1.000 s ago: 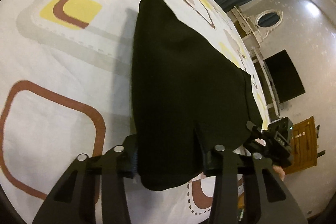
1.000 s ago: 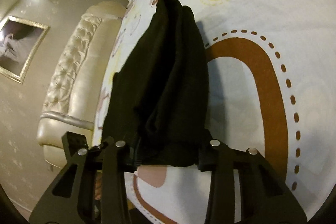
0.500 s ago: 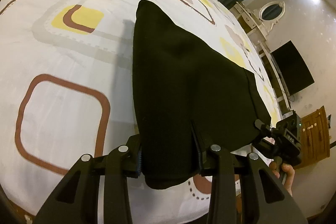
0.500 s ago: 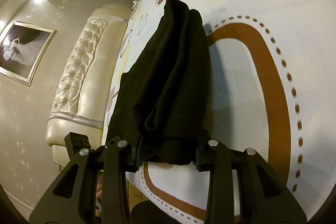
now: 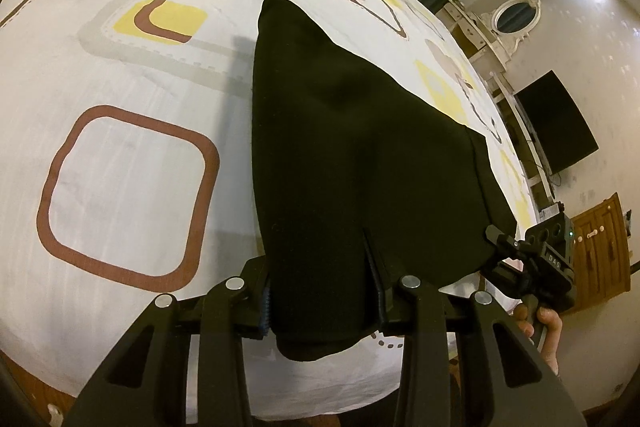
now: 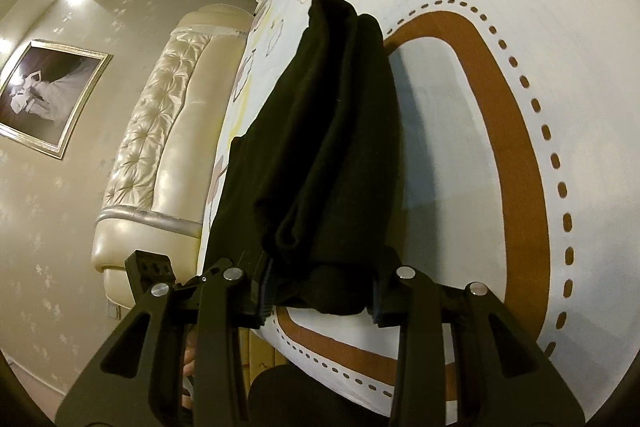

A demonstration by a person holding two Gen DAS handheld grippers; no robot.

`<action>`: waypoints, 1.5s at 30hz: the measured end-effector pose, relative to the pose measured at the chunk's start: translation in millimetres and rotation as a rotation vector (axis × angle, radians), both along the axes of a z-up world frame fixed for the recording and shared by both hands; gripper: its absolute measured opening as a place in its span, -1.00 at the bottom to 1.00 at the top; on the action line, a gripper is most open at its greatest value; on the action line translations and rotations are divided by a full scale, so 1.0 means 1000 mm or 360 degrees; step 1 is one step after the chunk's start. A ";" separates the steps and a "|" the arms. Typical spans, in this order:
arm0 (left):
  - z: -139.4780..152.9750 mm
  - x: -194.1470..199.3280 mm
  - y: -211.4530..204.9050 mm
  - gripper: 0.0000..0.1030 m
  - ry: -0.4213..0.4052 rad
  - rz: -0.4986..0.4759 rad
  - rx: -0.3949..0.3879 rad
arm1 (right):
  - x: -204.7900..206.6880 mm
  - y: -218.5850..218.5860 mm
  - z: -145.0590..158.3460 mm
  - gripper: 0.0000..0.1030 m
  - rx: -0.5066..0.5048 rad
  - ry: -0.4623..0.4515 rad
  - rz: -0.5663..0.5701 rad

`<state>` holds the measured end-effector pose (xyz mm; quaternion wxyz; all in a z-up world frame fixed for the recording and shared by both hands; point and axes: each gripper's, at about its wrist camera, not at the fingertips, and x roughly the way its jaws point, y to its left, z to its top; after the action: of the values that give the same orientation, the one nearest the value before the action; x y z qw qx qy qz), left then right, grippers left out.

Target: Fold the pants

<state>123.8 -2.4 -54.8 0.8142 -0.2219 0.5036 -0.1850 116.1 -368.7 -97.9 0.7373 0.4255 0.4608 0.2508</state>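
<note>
The black pants (image 5: 360, 155) hang as a folded panel over the patterned bed sheet (image 5: 132, 187), their far end resting on it. My left gripper (image 5: 322, 307) is shut on the near edge, with cloth bunched between its fingers. At the right of this view, my right gripper (image 5: 500, 247), held by a hand (image 5: 548, 327), pinches the other corner. In the right wrist view the pants (image 6: 320, 147) rise as a thick bundle of folds from my right gripper (image 6: 320, 293), which is shut on them.
The bed's near edge lies just below both grippers. A cream tufted headboard (image 6: 160, 131) and a framed picture (image 6: 48, 95) stand to the left. A dark screen (image 5: 560, 123), a white dresser (image 5: 504, 39) and a wooden door (image 5: 600, 247) line the right wall.
Both grippers keep their hold. They have drawn back toward the bed's near edge with the pants, so more of the sheet and the edge shows in both views.
</note>
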 end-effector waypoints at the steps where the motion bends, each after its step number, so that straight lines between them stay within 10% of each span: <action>1: -0.001 0.002 -0.001 -0.28 -0.0004 -0.0002 0.0002 | 0.000 0.000 -0.001 -0.33 0.0003 0.0004 -0.0004; 20: -0.014 0.005 -0.005 -0.20 -0.0043 -0.0036 -0.0051 | -0.001 0.002 -0.013 -0.32 0.0037 0.0011 -0.0018; 35: -0.026 0.003 0.010 0.45 -0.0040 -0.0045 -0.0191 | 0.002 -0.009 -0.022 -0.19 0.0218 0.0059 -0.0068; 45: -0.010 -0.012 0.000 0.56 -0.0046 -0.0043 0.0032 | -0.005 -0.021 -0.021 0.03 0.0264 0.0091 -0.0113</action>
<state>112.1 -2.7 -64.9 0.8211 -0.2043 0.4964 -0.1940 111.4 -389.4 -118.4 0.6946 0.5081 0.4439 0.2495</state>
